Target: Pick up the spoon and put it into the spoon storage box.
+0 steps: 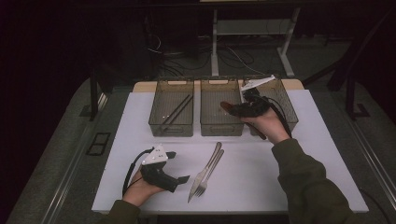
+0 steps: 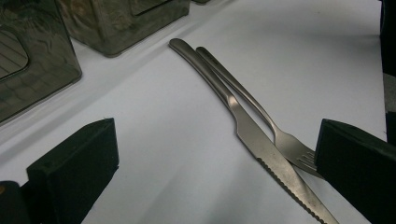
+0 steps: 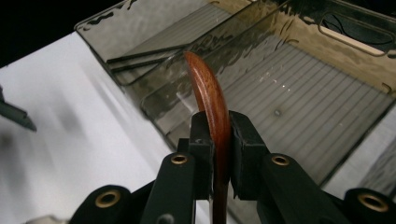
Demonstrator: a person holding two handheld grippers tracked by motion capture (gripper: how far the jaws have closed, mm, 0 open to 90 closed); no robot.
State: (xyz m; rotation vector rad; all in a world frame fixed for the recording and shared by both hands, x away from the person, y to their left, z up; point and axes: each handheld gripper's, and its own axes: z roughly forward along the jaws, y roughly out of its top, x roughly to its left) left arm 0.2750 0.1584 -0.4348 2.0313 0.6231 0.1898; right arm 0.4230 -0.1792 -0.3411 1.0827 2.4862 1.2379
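Right claw (image 3: 219,140) clenched on a wooden spoon (image 3: 208,93), spoon's bowl up over the middle bin (image 1: 222,114). Left claw (image 1: 180,165) released, jaws wide, low on the white counter (image 1: 280,186) w/ knife (image 2: 261,144) & fork (image 2: 280,135) lying crossed just beside it.

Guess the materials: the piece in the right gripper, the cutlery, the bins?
Wooden utensil: likely polished wood, with reddish-brown grain and a soft sheen. Knife and fork: brushed metal, probably stainless, grey with streaky highlights. Middle bin: smoky translucent plastic, see-through with a ribbed floor.
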